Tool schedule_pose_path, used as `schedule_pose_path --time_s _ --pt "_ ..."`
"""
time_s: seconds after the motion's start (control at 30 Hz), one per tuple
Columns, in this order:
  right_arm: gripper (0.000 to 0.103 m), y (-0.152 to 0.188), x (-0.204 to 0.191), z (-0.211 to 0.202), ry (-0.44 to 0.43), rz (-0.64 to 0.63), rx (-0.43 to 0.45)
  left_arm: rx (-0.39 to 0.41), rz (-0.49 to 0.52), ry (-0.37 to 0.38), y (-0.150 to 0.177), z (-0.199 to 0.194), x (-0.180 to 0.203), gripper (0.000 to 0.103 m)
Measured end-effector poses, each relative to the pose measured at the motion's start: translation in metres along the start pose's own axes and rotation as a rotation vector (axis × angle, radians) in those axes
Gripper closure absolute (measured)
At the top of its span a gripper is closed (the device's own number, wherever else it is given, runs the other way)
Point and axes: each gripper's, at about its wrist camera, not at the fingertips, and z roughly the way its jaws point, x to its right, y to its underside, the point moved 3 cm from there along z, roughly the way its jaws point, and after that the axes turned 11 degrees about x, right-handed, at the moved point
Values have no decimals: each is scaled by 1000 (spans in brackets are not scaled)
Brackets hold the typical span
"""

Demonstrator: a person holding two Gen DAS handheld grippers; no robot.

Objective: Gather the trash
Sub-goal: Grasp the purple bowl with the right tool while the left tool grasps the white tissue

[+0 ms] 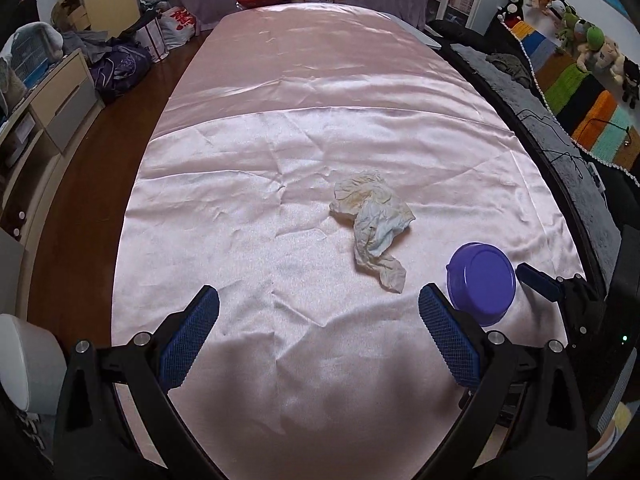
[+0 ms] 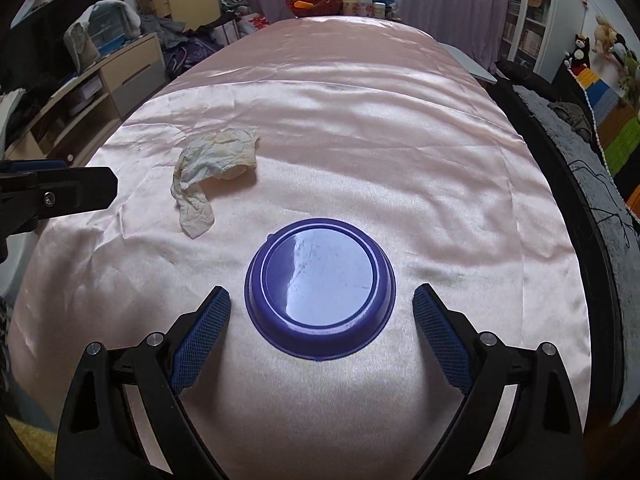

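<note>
**Tissue lies ahead of my left gripper; the bowl sits under my right**

I have both grippers spread wide and holding nothing. The crumpled tissue (image 1: pixel 372 228) lies on the pink sheet (image 1: pixel 248 200), ahead of my left gripper (image 1: pixel 319 312) and a little to its right. Its long axis runs roughly away from me, with a twisted tail pointing back toward the fingers. From the right wrist view the same tissue is up and to the left, well apart from my right gripper (image 2: pixel 321 308), so I judge the left one the better placed to take it.

The purple bowl (image 2: pixel 320 288) sits on the sheet between my right gripper's open fingers, though neither pad touches it. It appears to be upside down (I see a flat shiny disc with a raised ring, not a hollow), so nothing is in it. If it is meant to receive the trash, it likely needs turning over first.
</note>
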Motion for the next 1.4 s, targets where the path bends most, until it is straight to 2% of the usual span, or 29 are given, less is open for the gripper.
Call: schedule_pose_path --time_s 0.13,0.3,0.5,0.57,0.7,0.77,0.83,0.87,0.93,1.03,1.17,1.4 --pt "25 -5 2 1 -16 -7 28 -7 6 7 -4 12 3 8" --pt "28 -7 7 -1 -23 -5 25 -14 26 25 -7 27 13 8" --pt "31 -14 37 -6 -14 73 13 -19 55 41 -12 49 28 9" --pt "31 -13 44 -5 -3 76 7 -19 51 46 -16 57 31 14" --pt "31 -11 52 -8 -4 96 6 -36 40 60 -20 75 35 41" --pt "31 -12 54 -10 -9 102 10 -21 52 53 -22 77 37 47" --pt "31 -14 55 -13 -17 111 15 -14 59 56 -22 77 39 66" --pt "31 -14 56 -14 -19 113 16 -12 58 57 -22 76 39 71" --pt "31 -14 55 -15 -20 111 16 -18 54 62 -20 73 37 88" --pt "31 -12 53 -21 -29 114 16 -15 55 62 -16 64 36 94" --pt "31 -11 50 -38 -37 115 25 2 46 68 -9 41 36 96" --pt "31 -8 42 -87 -43 102 61 46 48 88 18 -30 46 96"
